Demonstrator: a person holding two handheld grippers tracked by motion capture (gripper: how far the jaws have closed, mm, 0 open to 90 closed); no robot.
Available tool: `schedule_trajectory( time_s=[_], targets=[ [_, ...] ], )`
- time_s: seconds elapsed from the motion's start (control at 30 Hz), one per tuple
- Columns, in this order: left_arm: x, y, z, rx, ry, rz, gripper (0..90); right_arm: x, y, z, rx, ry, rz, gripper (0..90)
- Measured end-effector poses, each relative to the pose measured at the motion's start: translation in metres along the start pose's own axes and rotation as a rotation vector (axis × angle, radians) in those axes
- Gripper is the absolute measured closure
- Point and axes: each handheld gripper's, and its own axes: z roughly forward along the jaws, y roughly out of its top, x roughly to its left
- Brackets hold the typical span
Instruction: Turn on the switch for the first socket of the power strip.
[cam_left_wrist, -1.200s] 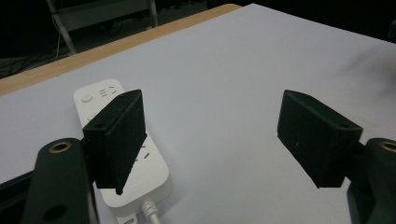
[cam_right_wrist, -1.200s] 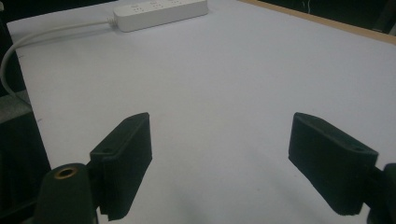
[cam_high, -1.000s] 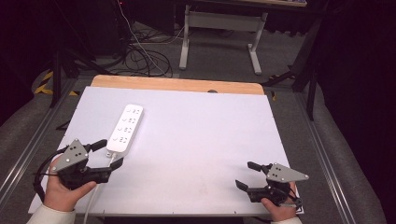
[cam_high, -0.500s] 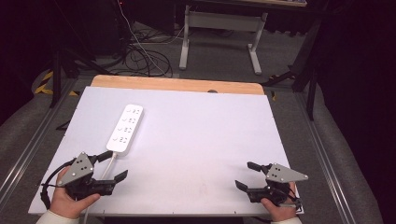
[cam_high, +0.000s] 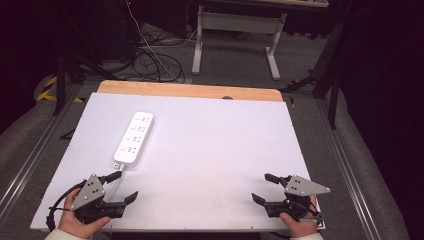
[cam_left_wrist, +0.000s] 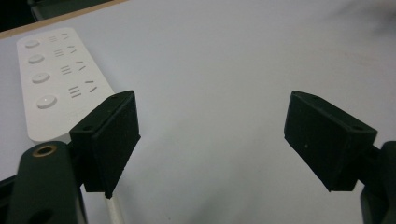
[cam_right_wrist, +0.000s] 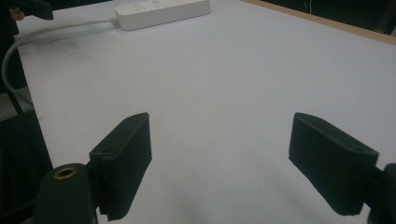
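A white power strip (cam_high: 134, 138) lies on the white table (cam_high: 210, 150) at the left, its white cable (cam_high: 116, 182) running toward the front edge. My left gripper (cam_high: 122, 186) stands open near the front left corner, just below the strip's near end, with the cable passing under its jaws. In the left gripper view the strip (cam_left_wrist: 58, 79) lies ahead and to the left of the left gripper (cam_left_wrist: 212, 140). My right gripper (cam_high: 265, 187) stands open near the front right corner over bare table. In the right gripper view the strip (cam_right_wrist: 163, 11) lies far off beyond the right gripper (cam_right_wrist: 233, 158).
A wooden strip (cam_high: 190, 91) edges the table's far side. Beyond it stand a metal table frame (cam_high: 235, 40) and loose cables (cam_high: 150, 60) on the floor. Metal rails (cam_high: 345, 170) run along both sides of the table.
My left gripper has drawn back toward the front edge of the table, away from the power strip. The right gripper has stayed in place.
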Motion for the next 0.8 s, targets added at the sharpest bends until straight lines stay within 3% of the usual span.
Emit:
schedule_trajectory(
  time_s=[0.17,0.33,0.4,0.8],
  targets=[
    [-0.0002,0.0041,-0.0003,-0.022,-0.018,-0.023,19.2,0.0005,0.0003,0.0001,0.001,0.001,-0.001,21.7],
    [0.0038,0.0056,-0.0021,0.001,-0.063,-0.095,19.3,0.0009,0.0006,0.0006,0.000,0.004,-0.004,21.7],
    [0.0049,0.0057,-0.0024,-0.011,-0.064,-0.108,19.3,0.0011,0.0007,0.0005,-0.001,0.005,-0.004,21.7],
    [0.0038,0.0056,-0.0030,-0.020,-0.028,-0.045,19.0,0.0008,0.0005,0.0005,-0.001,0.008,-0.004,21.5]
  ],
)
